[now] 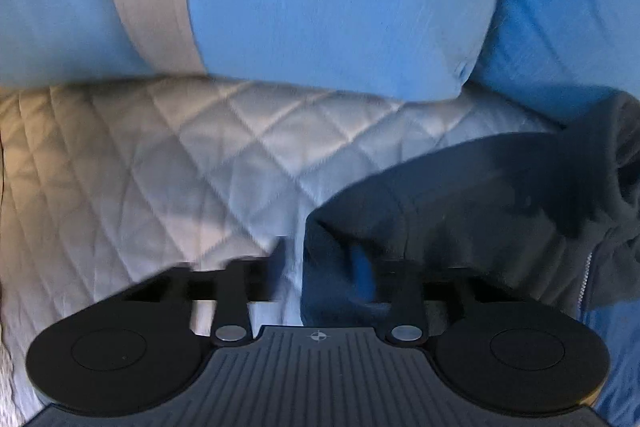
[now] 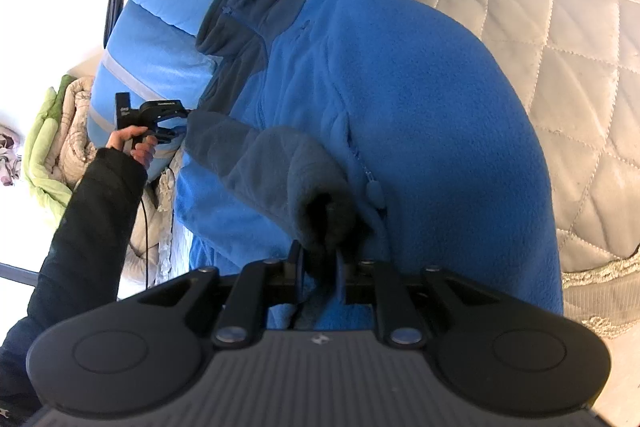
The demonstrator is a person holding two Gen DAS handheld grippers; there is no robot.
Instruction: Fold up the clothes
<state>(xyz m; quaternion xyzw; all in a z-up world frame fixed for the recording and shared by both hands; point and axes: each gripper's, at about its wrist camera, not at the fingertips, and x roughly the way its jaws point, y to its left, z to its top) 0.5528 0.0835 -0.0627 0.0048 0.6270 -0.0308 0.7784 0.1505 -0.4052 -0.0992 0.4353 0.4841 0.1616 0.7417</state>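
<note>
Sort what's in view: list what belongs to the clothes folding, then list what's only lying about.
Part of the job:
- blue fleece jacket
- its grey sleeve cuff, pinched in the right gripper
- left gripper, open beside a dark part of the jacket
- quilted bedcover, the folding surface

Lying about:
- blue striped pillows
- green and beige bedding bundle

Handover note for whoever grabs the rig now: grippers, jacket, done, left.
Right gripper: shut on the dark grey cuff of the blue fleece jacket, sleeve folded across the front.
Left gripper: fingers apart, open, at the dark sleeve edge; blurred, no grip visible.
Jacket lies front up, zipped, on the quilted bed cover, collar toward the blue pillows.
Done: one sleeve brought in.
Left: probably release the cuff, fold the other sleeve, then fold the body.
</note>
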